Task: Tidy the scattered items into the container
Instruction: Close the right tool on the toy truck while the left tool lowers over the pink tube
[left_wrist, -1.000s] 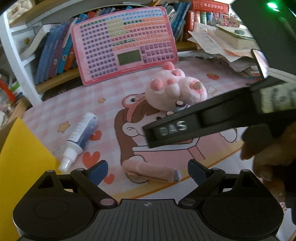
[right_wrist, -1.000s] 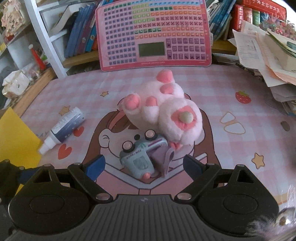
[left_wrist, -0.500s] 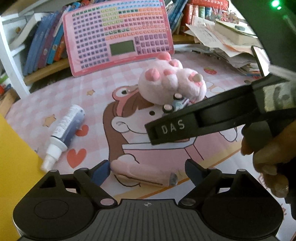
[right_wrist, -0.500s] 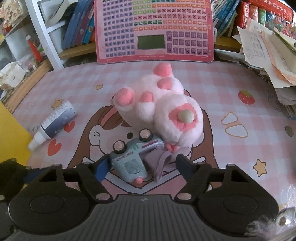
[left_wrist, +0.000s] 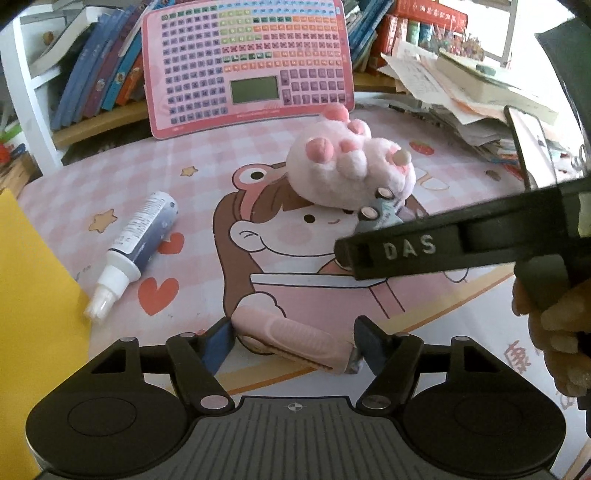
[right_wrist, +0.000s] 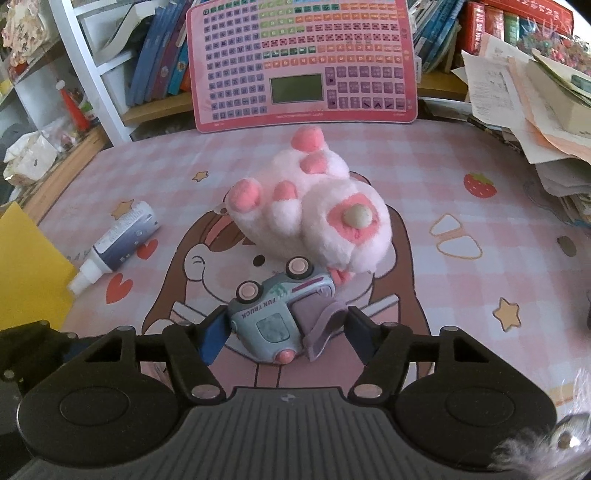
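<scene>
Left wrist view, left to right: yellow container (left_wrist: 26, 295) at 9 o'clock, spray bottle (left_wrist: 138, 236) lying at 10, left gripper (left_wrist: 293, 341) closing, pink tube (left_wrist: 291, 341) between its pads, contact unclear. Right wrist view: right gripper (right_wrist: 282, 330) closing around toy truck (right_wrist: 275, 314) at 6, left pad touching, right pad apart from it. Pink plush (right_wrist: 310, 206) at 12, touching truck.

both wrist views downward, sharing plush toy (left_wrist: 347, 173)
</scene>
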